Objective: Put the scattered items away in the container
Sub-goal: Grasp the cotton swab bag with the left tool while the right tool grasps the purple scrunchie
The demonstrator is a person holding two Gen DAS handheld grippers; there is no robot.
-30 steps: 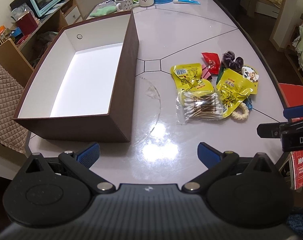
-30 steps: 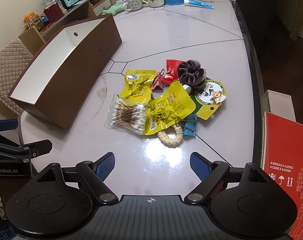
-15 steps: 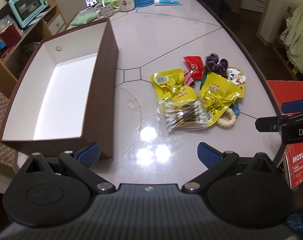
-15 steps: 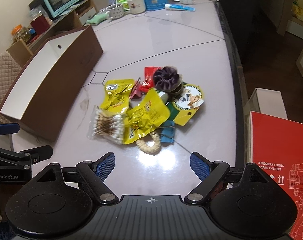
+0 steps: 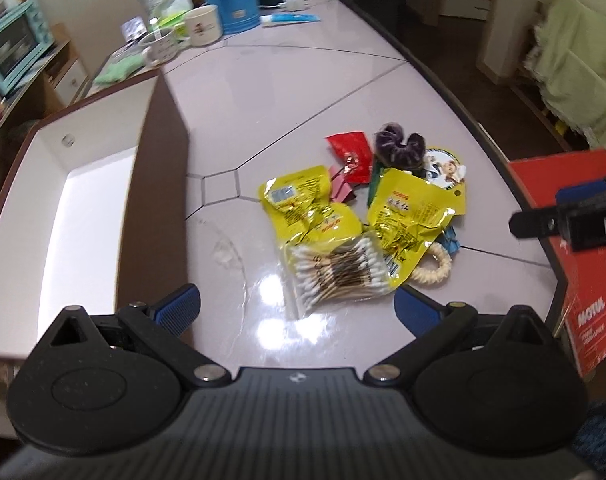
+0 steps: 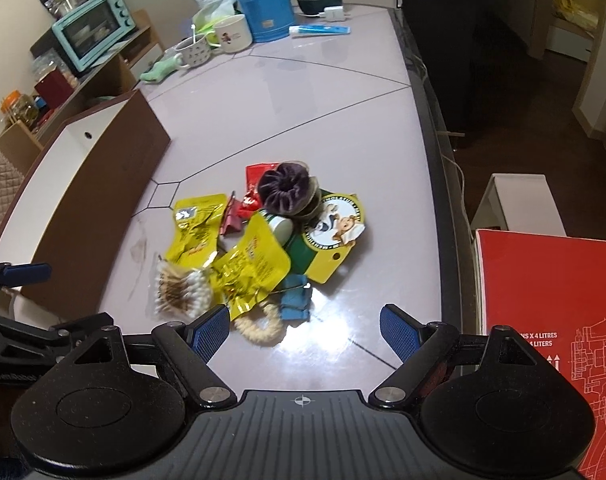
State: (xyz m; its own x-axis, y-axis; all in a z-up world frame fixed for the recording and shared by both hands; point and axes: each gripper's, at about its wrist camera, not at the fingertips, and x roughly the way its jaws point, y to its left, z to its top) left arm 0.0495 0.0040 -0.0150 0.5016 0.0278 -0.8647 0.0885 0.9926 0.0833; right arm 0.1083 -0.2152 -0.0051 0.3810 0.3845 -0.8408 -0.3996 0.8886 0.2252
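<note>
Pale table: empty box left, heap with swabs and packets right. Both grippers near, jaws spread, empty.

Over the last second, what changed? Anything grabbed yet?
Nothing grabbed. Both grippers have closed in on the pile: the left gripper now sits just short of the cotton swab pack, the right gripper just short of the cream rope ring. Both jaws remain open and empty. The pile has not shifted and the brown box is still empty.
</note>
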